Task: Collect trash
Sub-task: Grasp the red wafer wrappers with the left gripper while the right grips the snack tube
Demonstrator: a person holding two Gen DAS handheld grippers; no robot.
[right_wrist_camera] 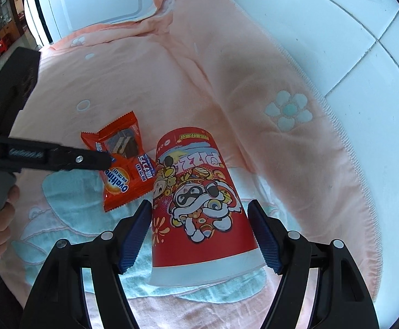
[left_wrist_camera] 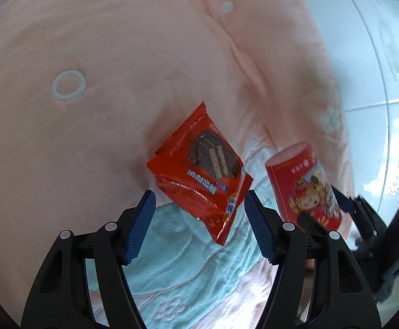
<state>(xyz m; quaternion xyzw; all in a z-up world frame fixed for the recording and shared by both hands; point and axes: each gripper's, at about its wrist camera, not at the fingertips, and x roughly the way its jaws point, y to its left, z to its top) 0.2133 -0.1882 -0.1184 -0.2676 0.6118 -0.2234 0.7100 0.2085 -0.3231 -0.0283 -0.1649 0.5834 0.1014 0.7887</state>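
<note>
Below us, a peach quilted blanket (left_wrist_camera: 117,54) with pale blue flower patches covers the surface. On it lies an orange-red snack wrapper (left_wrist_camera: 202,172), flat and slanted. Our left gripper (left_wrist_camera: 199,227) hangs above the wrapper's lower end with its blue pads spread on either side, gripping nothing. Just beside the wrapper is a red paper cup (right_wrist_camera: 196,205) printed with cartoon figures, its wide white-banded rim nearest us. Our right gripper (right_wrist_camera: 199,233) is clenched on this cup, one pad (right_wrist_camera: 135,235) against each side. White tiled floor (right_wrist_camera: 336,13) shows beyond the blanket.
</note>
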